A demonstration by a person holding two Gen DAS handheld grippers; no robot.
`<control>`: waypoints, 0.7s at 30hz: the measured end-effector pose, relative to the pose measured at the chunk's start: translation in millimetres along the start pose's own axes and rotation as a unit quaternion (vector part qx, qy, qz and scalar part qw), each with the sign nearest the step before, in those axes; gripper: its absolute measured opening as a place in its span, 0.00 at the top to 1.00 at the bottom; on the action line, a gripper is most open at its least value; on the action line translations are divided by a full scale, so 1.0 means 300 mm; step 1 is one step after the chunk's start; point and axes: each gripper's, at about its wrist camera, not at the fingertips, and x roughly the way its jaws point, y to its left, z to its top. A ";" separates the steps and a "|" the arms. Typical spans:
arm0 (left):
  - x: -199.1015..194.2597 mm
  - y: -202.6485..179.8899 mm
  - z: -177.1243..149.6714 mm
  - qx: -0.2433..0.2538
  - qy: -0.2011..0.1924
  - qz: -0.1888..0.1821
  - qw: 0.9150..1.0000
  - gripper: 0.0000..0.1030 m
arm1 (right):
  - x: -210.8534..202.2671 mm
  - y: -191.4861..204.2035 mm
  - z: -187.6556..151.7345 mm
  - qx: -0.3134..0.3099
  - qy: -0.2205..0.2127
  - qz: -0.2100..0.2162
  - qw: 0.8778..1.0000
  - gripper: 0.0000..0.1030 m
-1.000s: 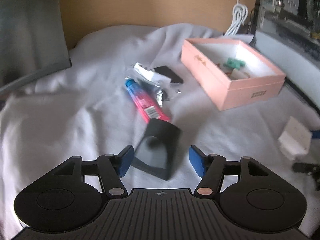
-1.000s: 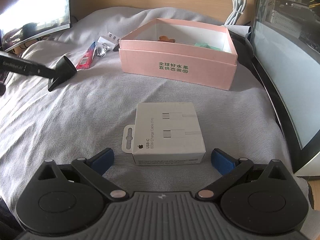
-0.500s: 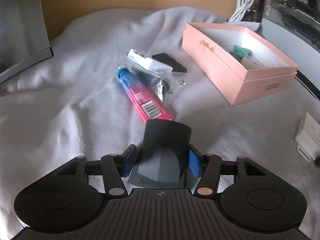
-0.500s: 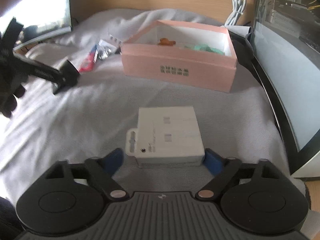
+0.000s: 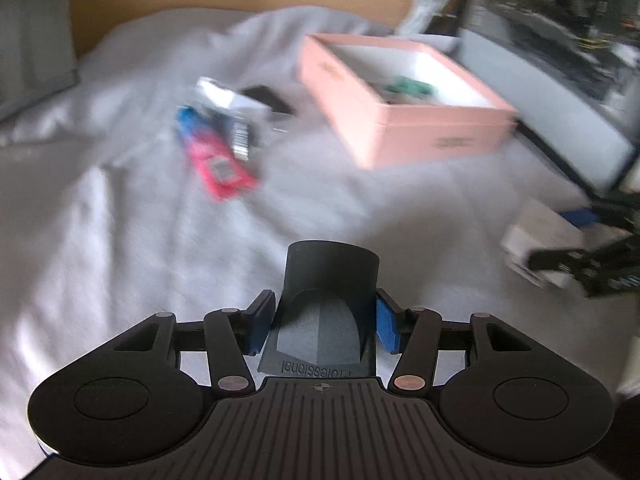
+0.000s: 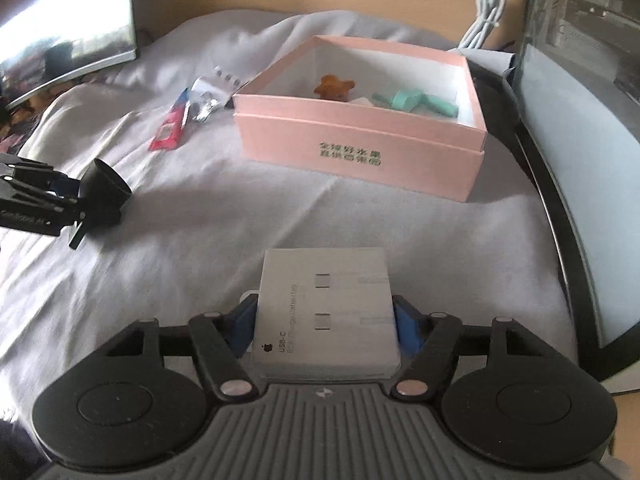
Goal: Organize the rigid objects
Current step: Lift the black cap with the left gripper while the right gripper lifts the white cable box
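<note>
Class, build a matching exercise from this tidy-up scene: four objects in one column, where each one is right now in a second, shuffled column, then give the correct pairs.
Objects
1. black nozzle
2. white USB-C cable box
3. mint green tool
4. red and blue tube

Places
A. lying on the grey cloth, left of the pink box
B. between the left gripper's blue pads
C. inside the pink box
D. between the right gripper's blue pads

Pairs: 1-B, 2-D, 3-C, 4-A

Sheeted bed (image 6: 360, 216) — pink box (image 6: 360, 156), tube (image 6: 172, 124)
</note>
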 end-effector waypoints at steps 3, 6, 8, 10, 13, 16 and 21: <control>-0.054 -0.081 -0.005 0.023 0.000 -0.034 0.999 0.44 | -0.081 0.008 -0.006 -0.032 -0.007 -0.001 0.999 0.33; -0.085 -0.139 0.041 0.032 -0.018 -0.064 0.997 0.44 | -0.170 -0.005 0.036 -0.041 -0.040 0.001 0.998 0.33; -0.090 -0.155 0.108 0.034 -0.038 -0.075 0.996 0.44 | -0.216 -0.018 0.102 -0.046 -0.075 -0.015 0.996 0.33; -0.096 -0.164 0.203 0.033 -0.067 -0.086 0.994 0.45 | -0.247 -0.041 0.185 -0.041 -0.108 -0.027 0.993 0.33; -0.090 -0.179 0.357 0.050 -0.109 -0.088 0.989 0.44 | -0.273 -0.091 0.329 -0.022 -0.145 -0.040 0.988 0.33; -0.057 -0.183 0.499 0.064 -0.132 -0.070 0.987 0.44 | -0.266 -0.138 0.473 -0.006 -0.171 -0.060 0.983 0.33; 0.032 -0.171 0.652 0.056 -0.137 -0.054 0.988 0.44 | -0.188 -0.223 0.673 0.046 -0.173 -0.064 0.982 0.33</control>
